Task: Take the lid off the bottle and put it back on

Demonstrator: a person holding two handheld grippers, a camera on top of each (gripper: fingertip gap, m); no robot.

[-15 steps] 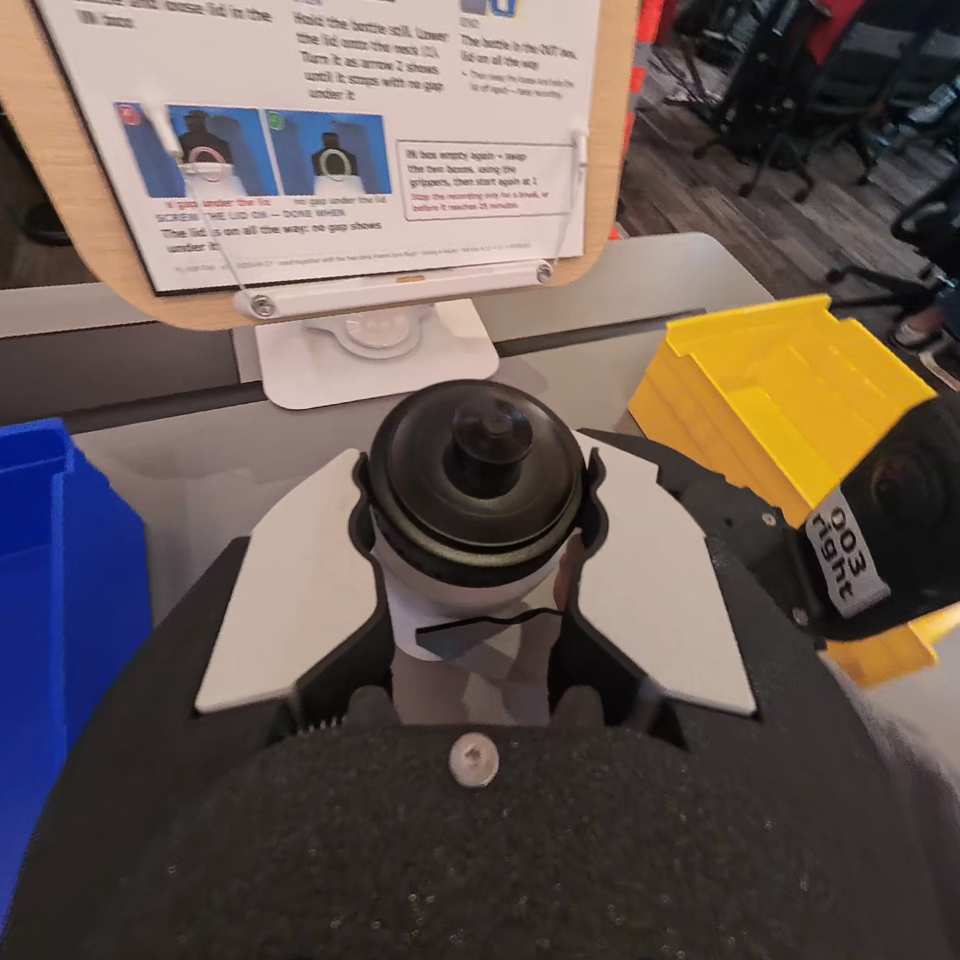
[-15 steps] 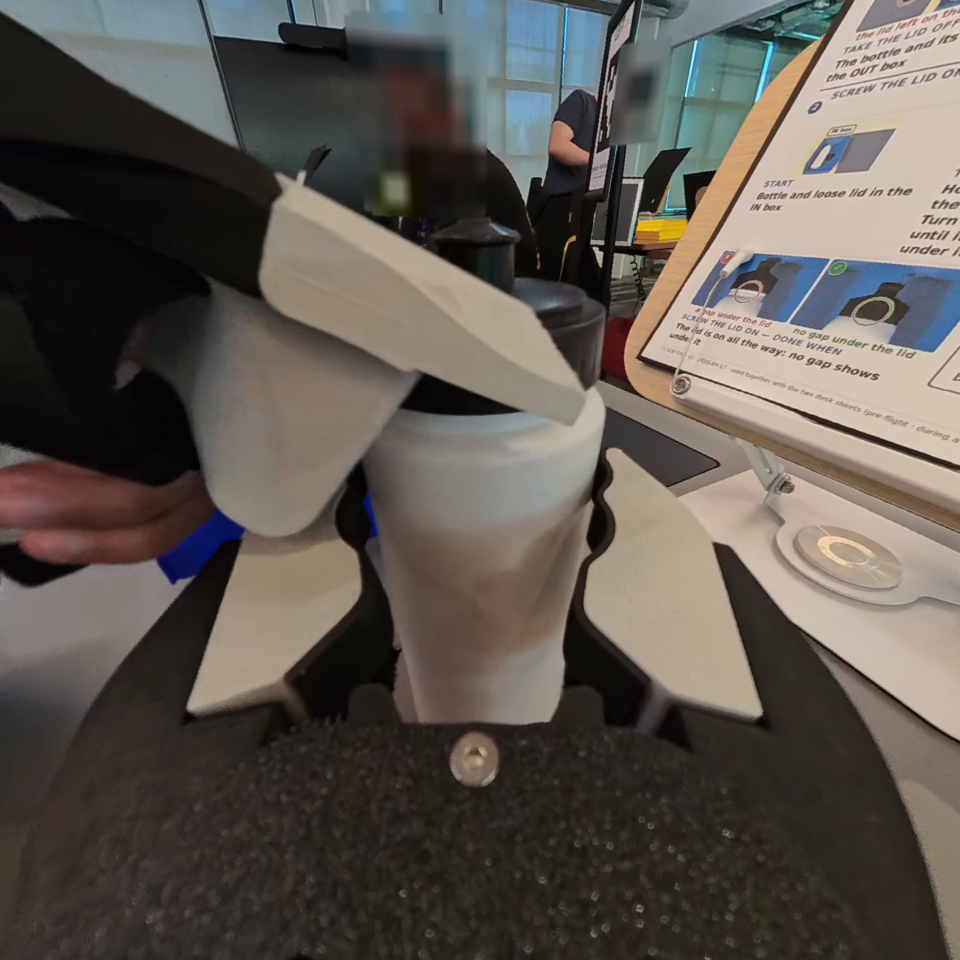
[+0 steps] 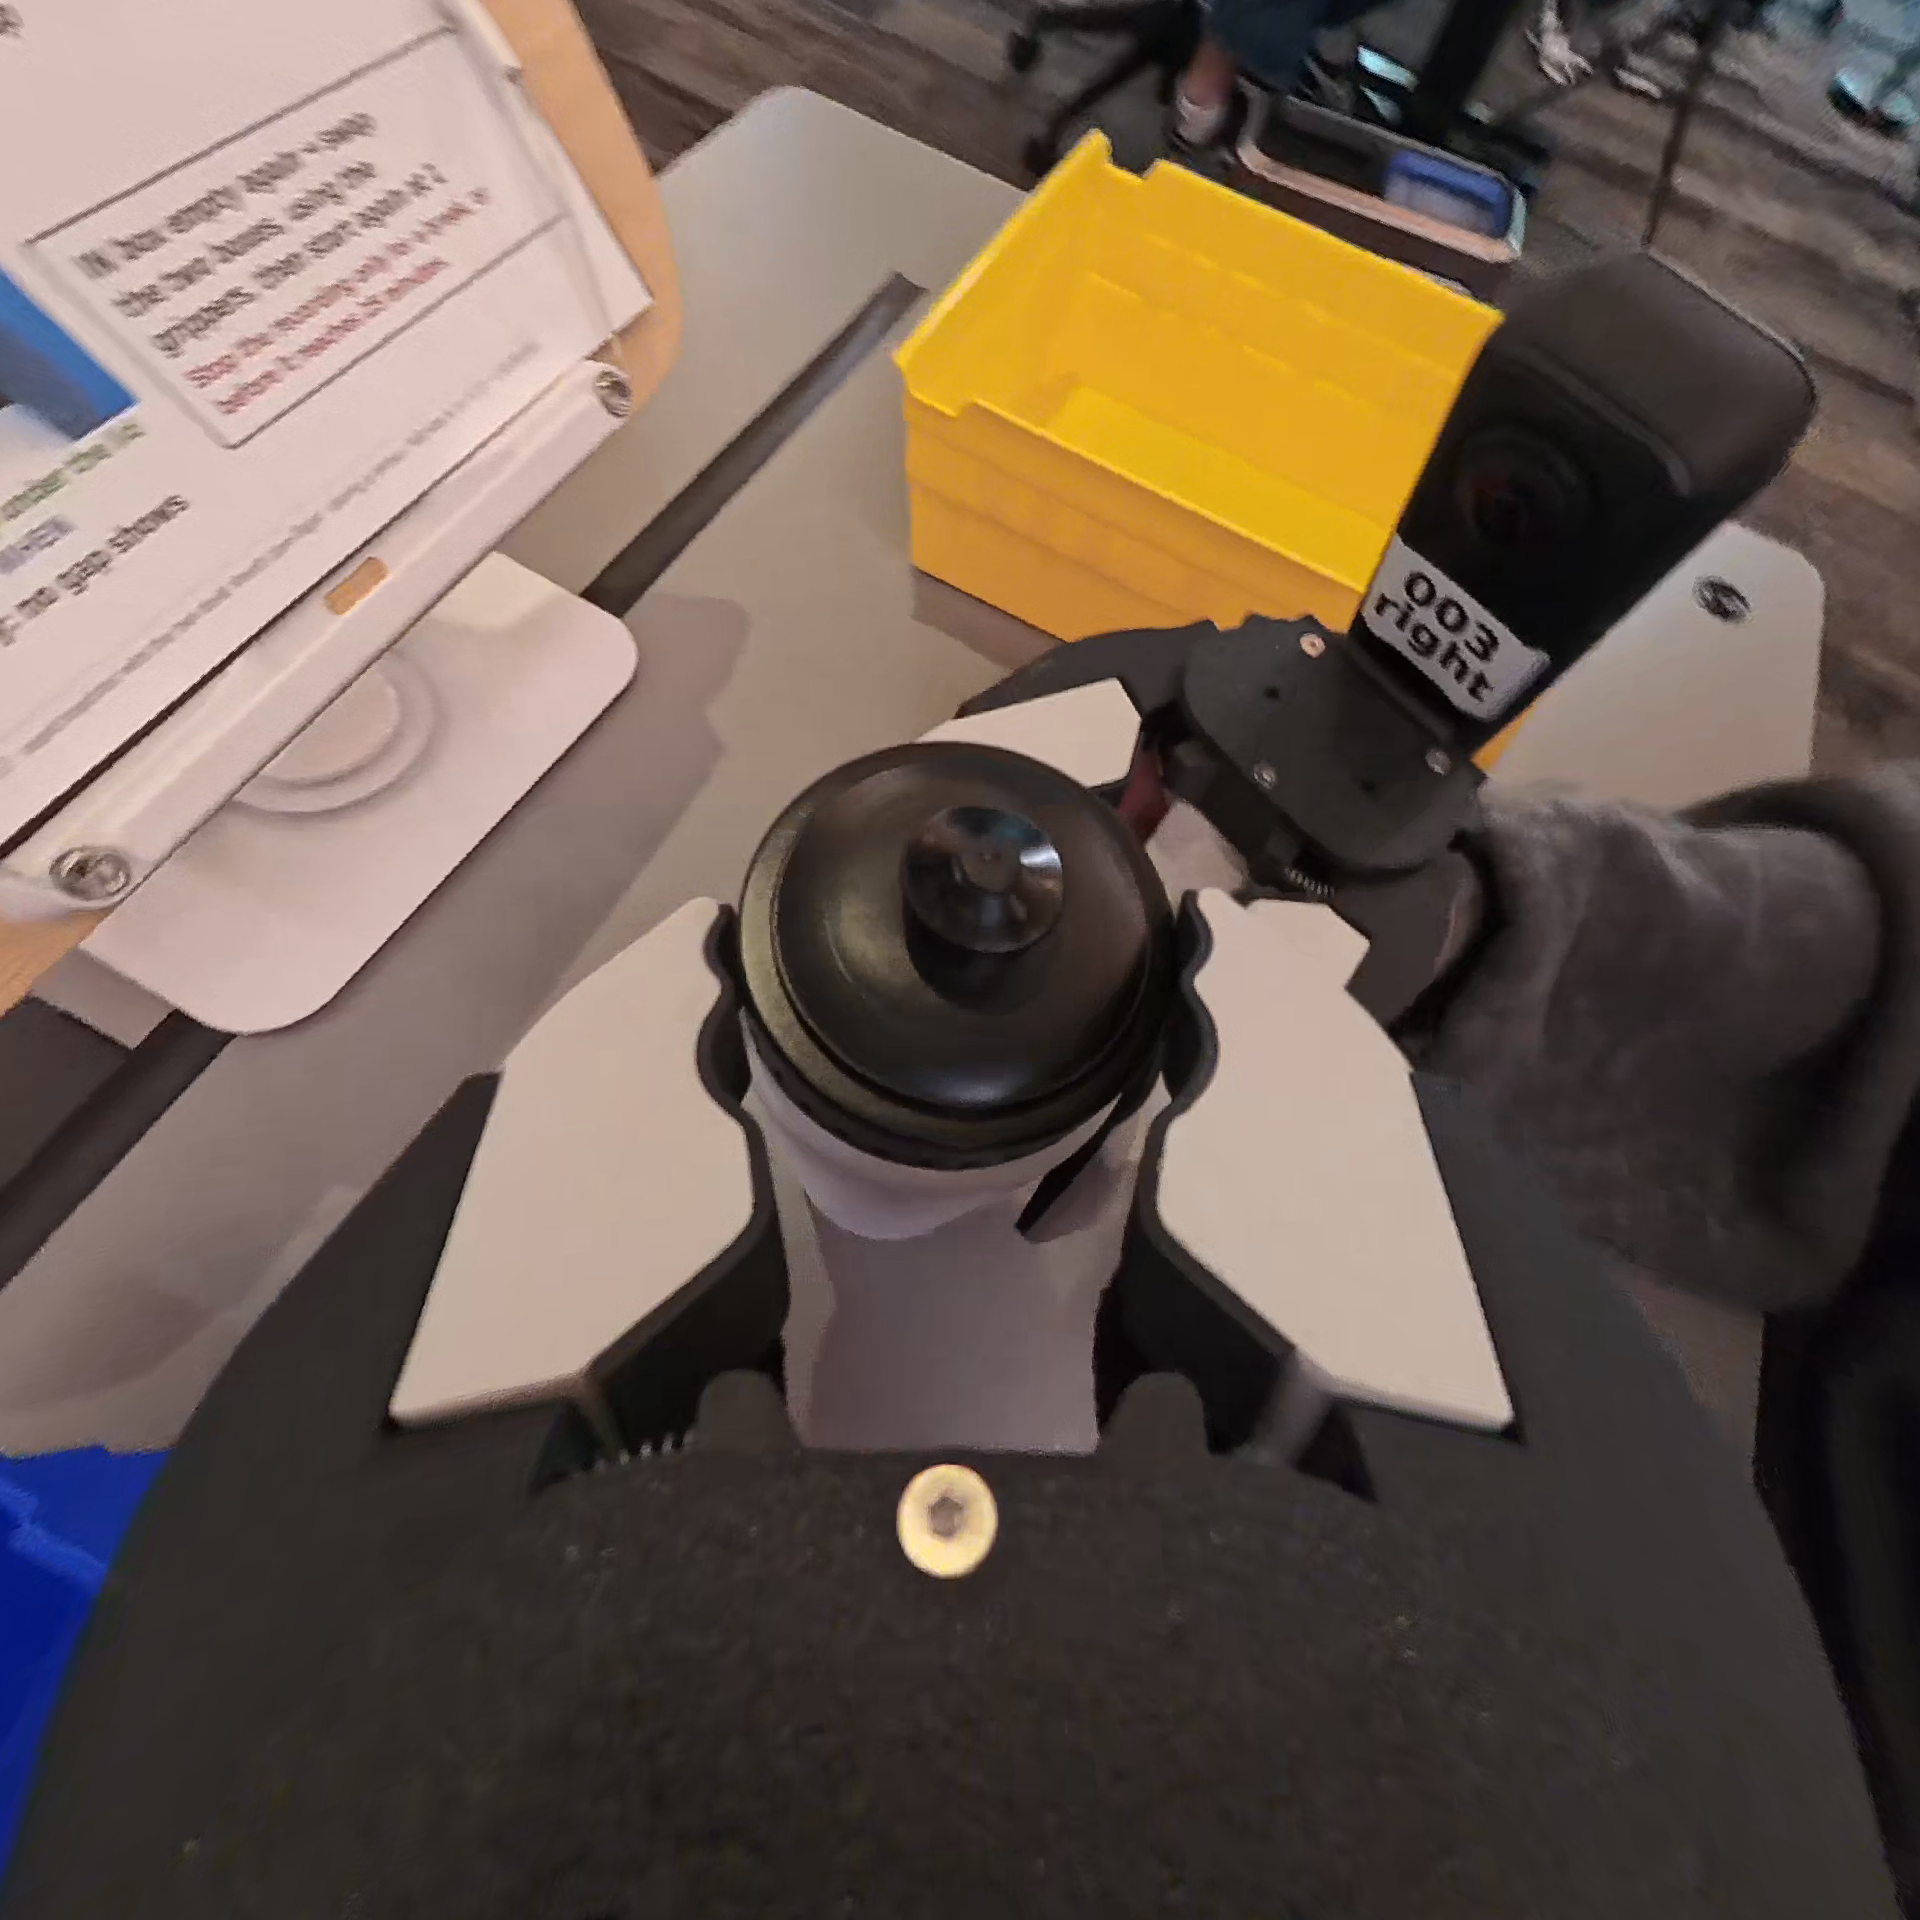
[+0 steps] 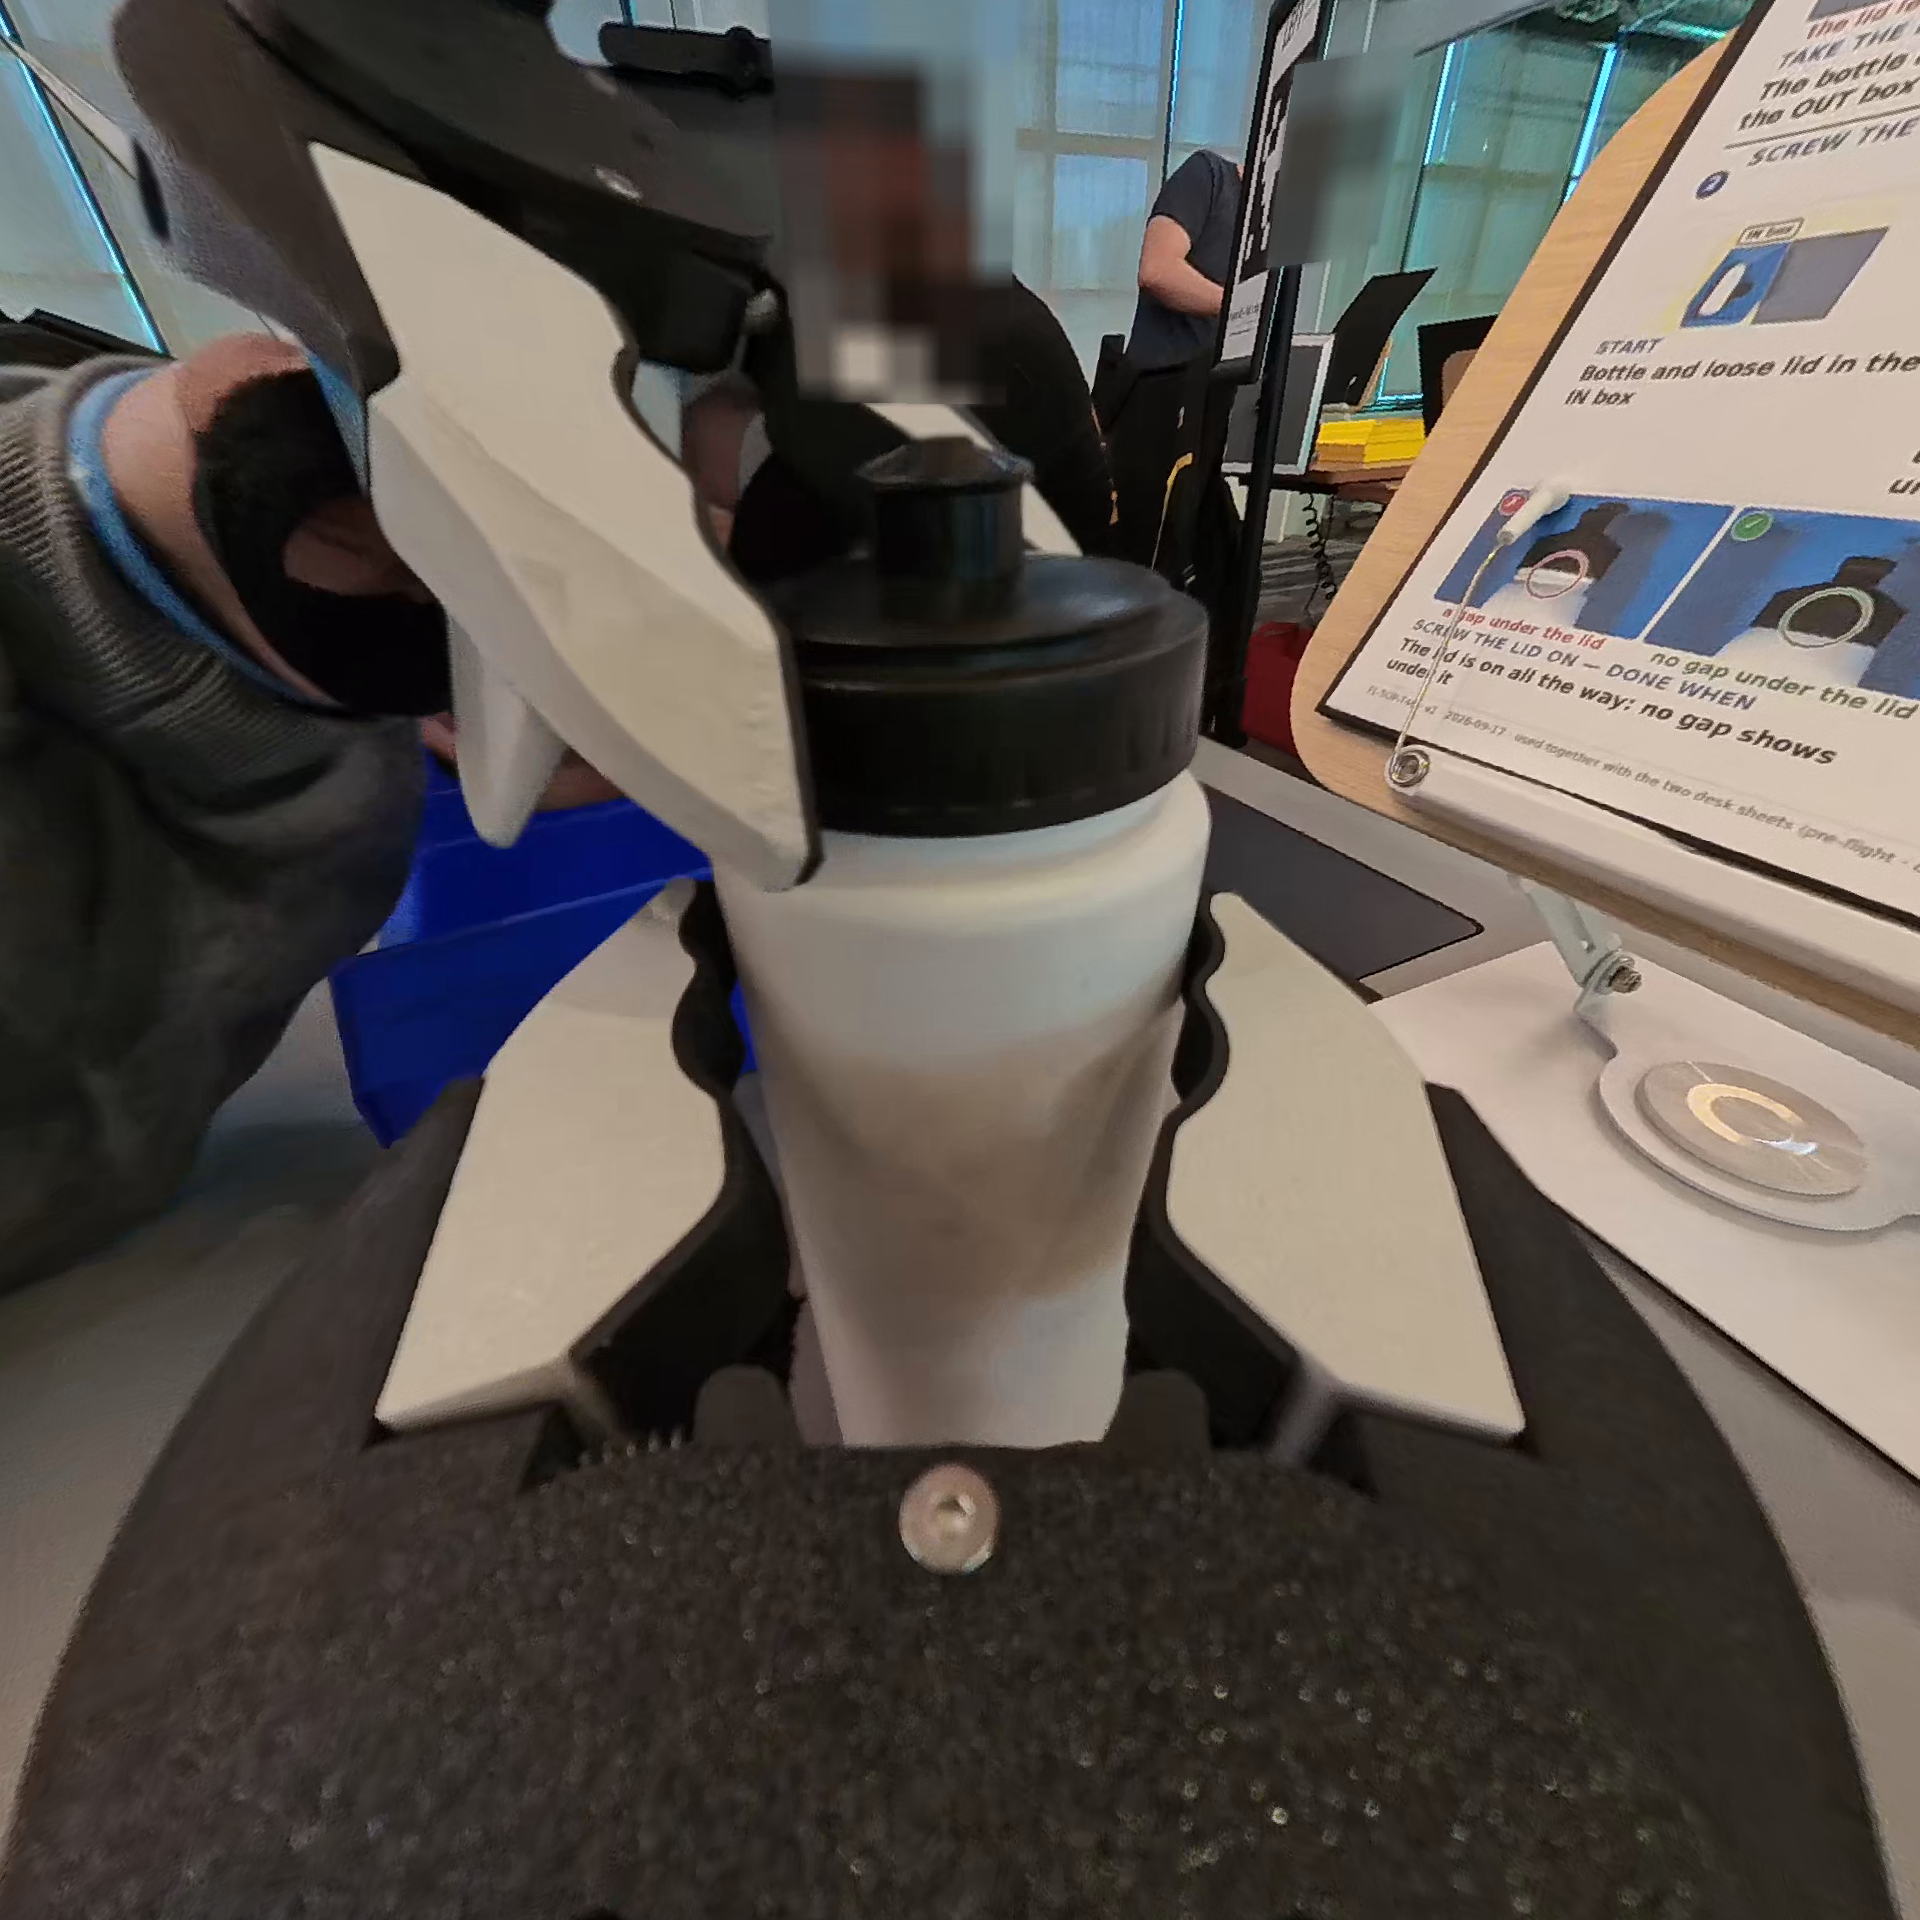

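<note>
- Left wrist view: the left gripper [image 3: 951,997] is looking down on the black lid [image 3: 951,961], with one finger on each side of the lid's rim, so it's clamped on the lid. The lid has a little spout knob in the middle and sits on top of the white bottle [image 3: 925,1299], whose body runs down between the fingers toward the camera.
- Same view, going off the bottle: the right gripper [image 3: 1143,790] comes in from the bottle's right, held by a hand in a grey sleeve [image 3: 1662,1039]. A yellow bin [image 3: 1174,416] sits beyond the bottle to the right, the instruction board on its white stand [image 3: 343,343] is beyond it to the left, and a corner of a blue bin [image 3: 42,1621] shows at the near left. All of it is on a grey table [image 3: 790,582].
- Right wrist view: the right gripper [image 4: 951,1039] is squeezed on the bottle [image 4: 966,1060] body, fingers pressed against both sides below the shoulder. The bottle stands upright with the lid [image 4: 997,696] seated on its neck.
- Same view: the left gripper [image 4: 790,748] reaches in from the upper left of the bottle, with its white finger [image 4: 582,582] flat against the lid's side. The blue bin [image 4: 499,935] is behind the bottle on the left and the board [image 4: 1704,499] is off to its right.
</note>
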